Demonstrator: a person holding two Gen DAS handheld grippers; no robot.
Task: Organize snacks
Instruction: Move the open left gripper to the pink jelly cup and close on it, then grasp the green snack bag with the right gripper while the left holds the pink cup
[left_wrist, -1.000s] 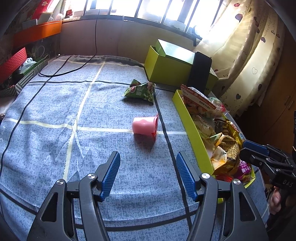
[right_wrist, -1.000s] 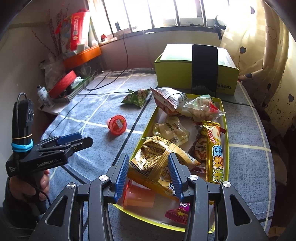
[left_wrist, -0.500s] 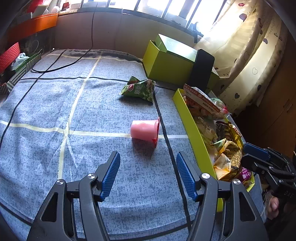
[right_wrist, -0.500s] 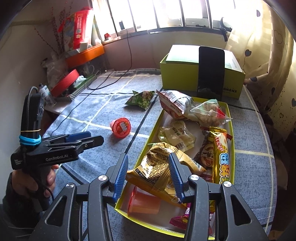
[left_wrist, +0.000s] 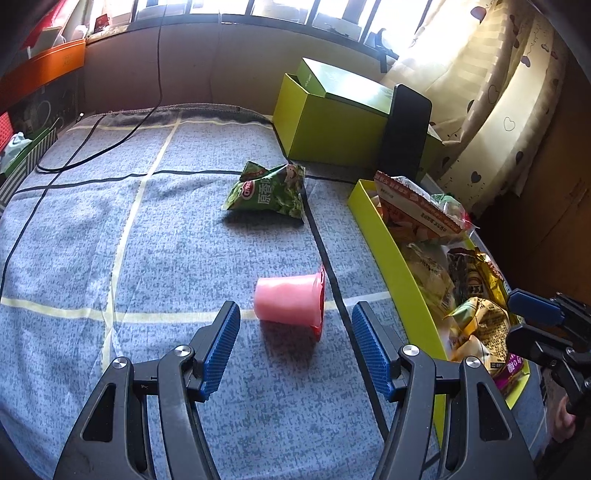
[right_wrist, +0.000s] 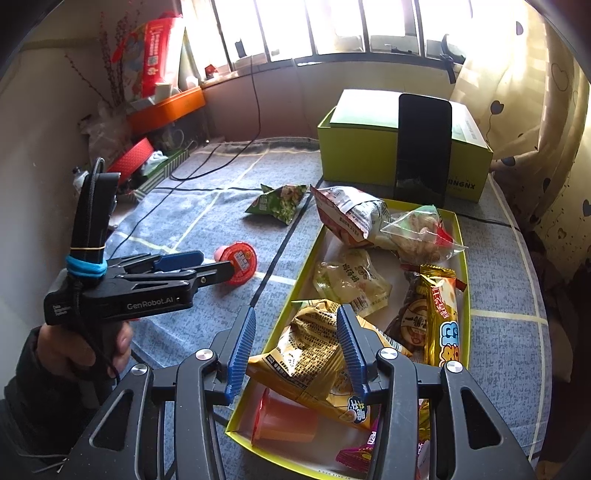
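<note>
The left gripper (left_wrist: 295, 343) has its fingers spread wide before the pink cup (left_wrist: 290, 304), which lies on its side left of the yellow tray (left_wrist: 391, 254); better to centre on its body, then close gently

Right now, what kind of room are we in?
Probably a home room, maybe a bedroom or living room: a heart-print curtain by a sunny window, a table under a blue plaid cloth, and a cluttered orange shelf.
</note>
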